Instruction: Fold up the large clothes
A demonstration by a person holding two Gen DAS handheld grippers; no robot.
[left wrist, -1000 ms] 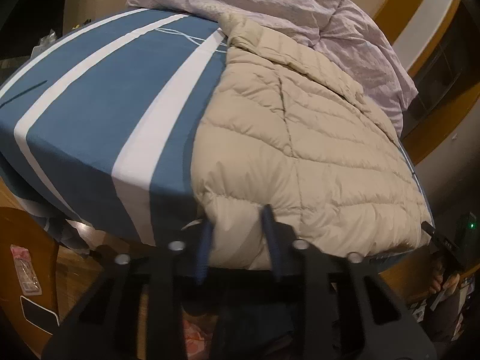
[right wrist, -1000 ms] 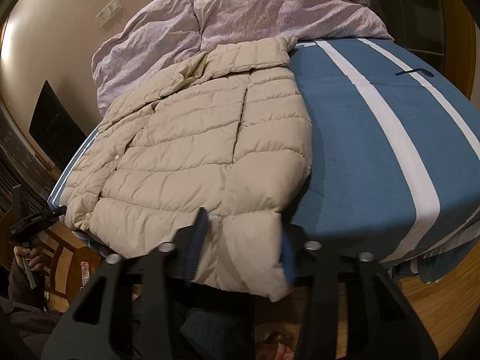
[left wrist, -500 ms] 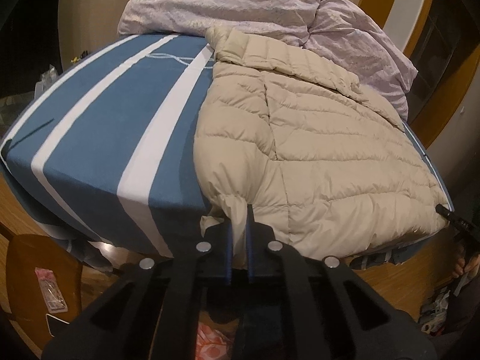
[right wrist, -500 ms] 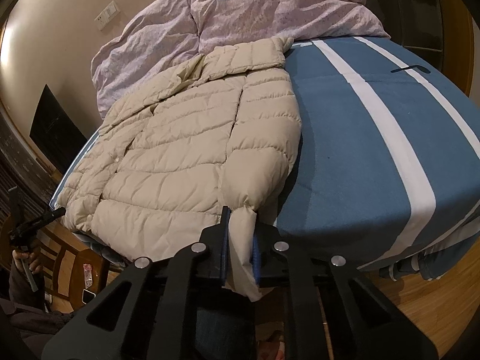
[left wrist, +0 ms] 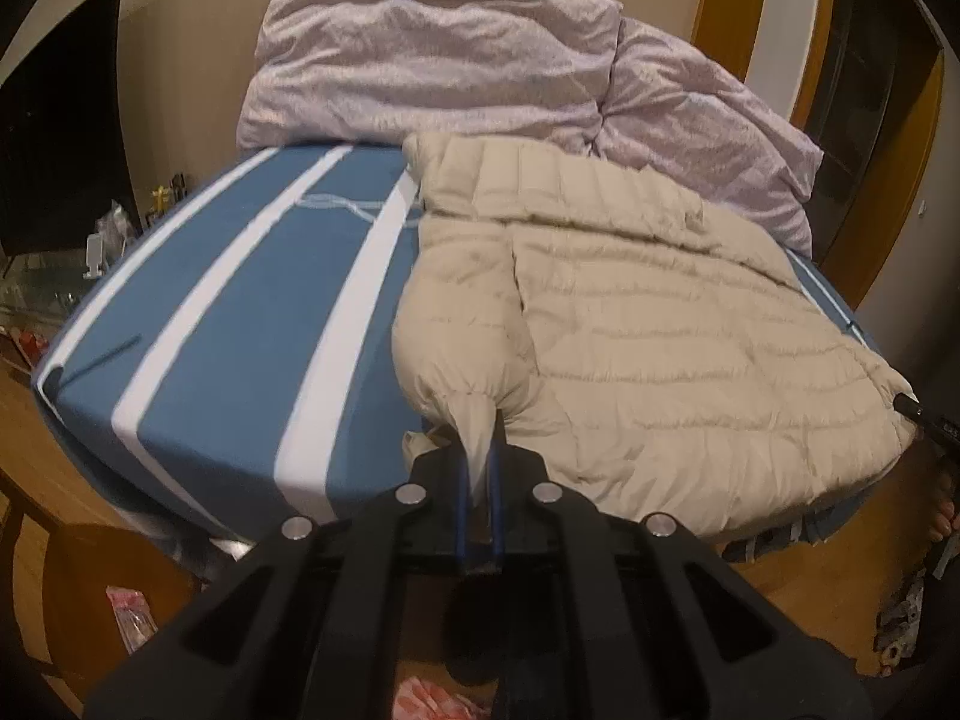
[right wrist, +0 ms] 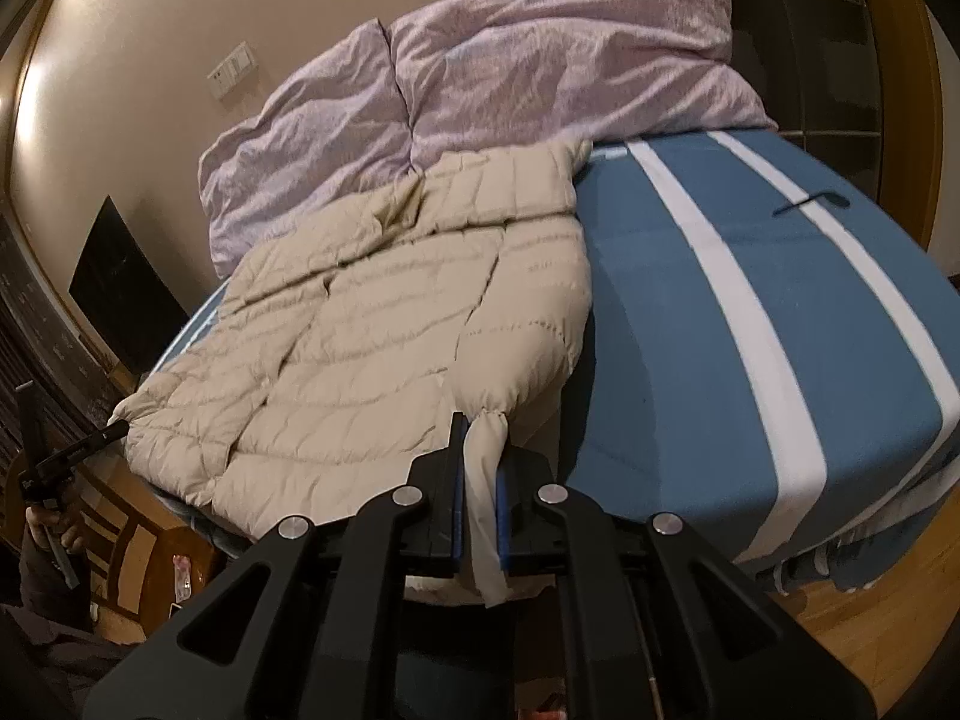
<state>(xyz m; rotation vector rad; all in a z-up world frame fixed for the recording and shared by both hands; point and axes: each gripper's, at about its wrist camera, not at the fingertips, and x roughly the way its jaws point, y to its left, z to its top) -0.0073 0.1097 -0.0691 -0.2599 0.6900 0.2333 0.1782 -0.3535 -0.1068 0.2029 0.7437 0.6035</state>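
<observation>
A beige quilted puffer jacket point(left wrist: 648, 324) lies spread on a bed with a blue and white striped sheet point(left wrist: 240, 324). My left gripper point(left wrist: 479, 450) is shut on a bunched corner of the jacket's hem at the bed's near edge. The jacket also shows in the right wrist view point(right wrist: 384, 324). My right gripper point(right wrist: 480, 462) is shut on the jacket's other near corner, and a flap of the cloth hangs down between its fingers. Each gripper shows small at the far side of the other's view.
A rumpled lilac duvet point(left wrist: 480, 72) is piled at the head of the bed, also in the right wrist view point(right wrist: 510, 72). Wooden floor point(right wrist: 870, 630) lies below the bed's edge. A wooden chair point(left wrist: 72, 570) stands at lower left. A dark screen point(left wrist: 54, 120) is by the wall.
Both grippers were open around the jacket's hem corners one second ago and have shut on them. Both have since lifted and pulled the corners, bunching the cloth.
</observation>
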